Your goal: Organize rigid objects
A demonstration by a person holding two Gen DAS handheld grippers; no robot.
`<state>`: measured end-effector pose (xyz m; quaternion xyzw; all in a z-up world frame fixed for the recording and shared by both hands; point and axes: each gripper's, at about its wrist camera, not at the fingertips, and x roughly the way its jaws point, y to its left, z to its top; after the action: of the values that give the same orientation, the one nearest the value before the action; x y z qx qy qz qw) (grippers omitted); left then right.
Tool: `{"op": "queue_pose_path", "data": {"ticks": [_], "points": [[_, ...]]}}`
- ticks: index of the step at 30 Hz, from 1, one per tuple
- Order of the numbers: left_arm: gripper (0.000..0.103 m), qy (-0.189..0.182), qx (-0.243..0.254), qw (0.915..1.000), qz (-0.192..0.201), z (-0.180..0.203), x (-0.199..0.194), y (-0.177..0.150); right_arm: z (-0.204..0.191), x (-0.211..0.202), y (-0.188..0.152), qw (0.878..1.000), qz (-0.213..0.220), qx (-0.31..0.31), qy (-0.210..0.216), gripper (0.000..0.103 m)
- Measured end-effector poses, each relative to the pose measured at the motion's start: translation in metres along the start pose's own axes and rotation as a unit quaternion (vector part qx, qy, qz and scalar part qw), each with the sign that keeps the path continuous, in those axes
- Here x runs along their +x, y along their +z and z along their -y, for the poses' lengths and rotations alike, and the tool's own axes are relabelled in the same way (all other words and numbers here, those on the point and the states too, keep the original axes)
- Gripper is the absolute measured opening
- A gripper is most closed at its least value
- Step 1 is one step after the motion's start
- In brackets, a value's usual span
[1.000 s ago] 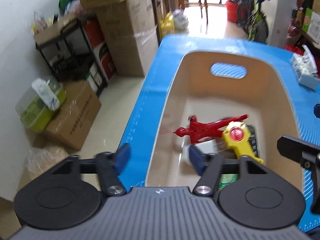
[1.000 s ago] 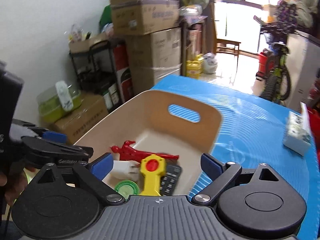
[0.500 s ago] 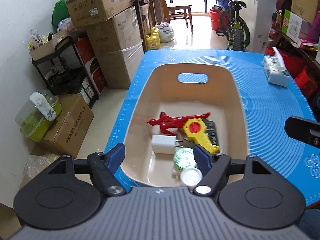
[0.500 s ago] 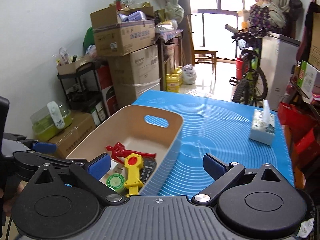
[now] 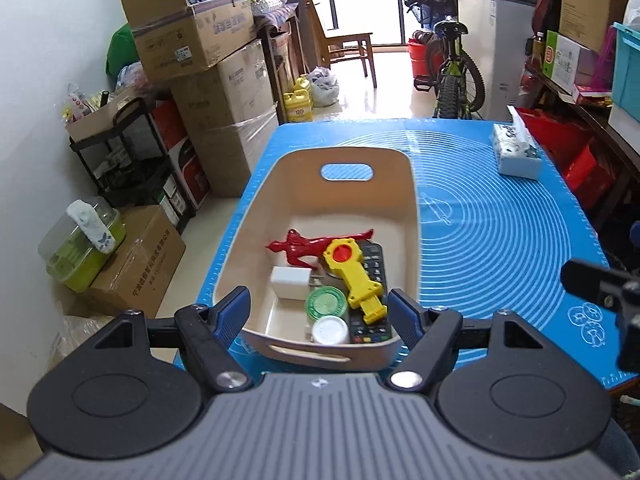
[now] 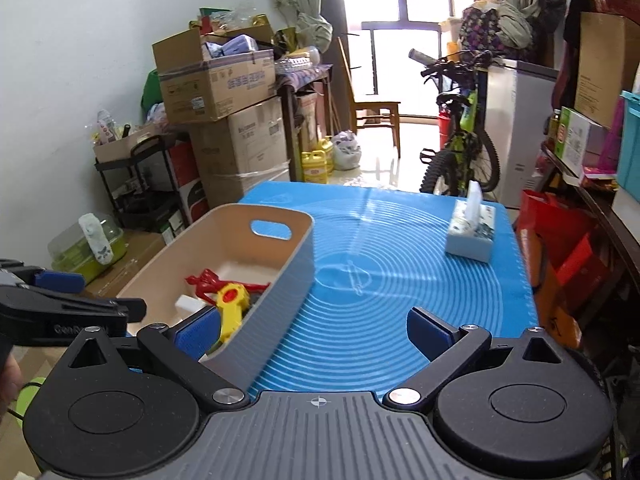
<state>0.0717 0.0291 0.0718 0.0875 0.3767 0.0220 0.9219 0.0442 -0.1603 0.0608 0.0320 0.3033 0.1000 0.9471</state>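
A beige bin (image 5: 414, 200) (image 6: 280, 292) stands on the left part of the blue mat (image 5: 500, 232) (image 6: 380, 280). Inside it lie a red figure (image 5: 316, 245) (image 6: 206, 282), a yellow toy with a red button (image 5: 354, 276) (image 6: 230, 308), a black remote (image 5: 370, 320), a white charger (image 5: 290, 282), a green round tin (image 5: 326, 302) and a white cap (image 5: 330, 330). My left gripper (image 5: 320, 312) hangs open above the bin's near end, nothing between its fingers. My right gripper (image 6: 314, 330) is open and empty over the bin's right wall and the mat.
A tissue box (image 5: 516, 152) (image 6: 472, 232) sits at the mat's far right. Stacked cardboard boxes (image 5: 212, 92) and a black rack (image 5: 132, 160) line the left wall. A bicycle (image 6: 460, 152) stands beyond the table, and shelves (image 6: 592, 160) run along the right.
Both grippers have pulled back and risen away from the bin, so the whole bin and more of the mat show now. Both stay open and empty.
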Motion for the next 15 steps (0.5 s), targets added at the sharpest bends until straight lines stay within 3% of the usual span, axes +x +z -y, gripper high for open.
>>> {"op": "queue_pose_path", "data": {"ticks": [15], "points": [[0.076, -0.007, 0.008, 0.9999, 0.007, 0.031, -0.013, -0.037, 0.028, -0.023, -0.048, 0.999, -0.004, 0.013, -0.035, 0.099]]}}
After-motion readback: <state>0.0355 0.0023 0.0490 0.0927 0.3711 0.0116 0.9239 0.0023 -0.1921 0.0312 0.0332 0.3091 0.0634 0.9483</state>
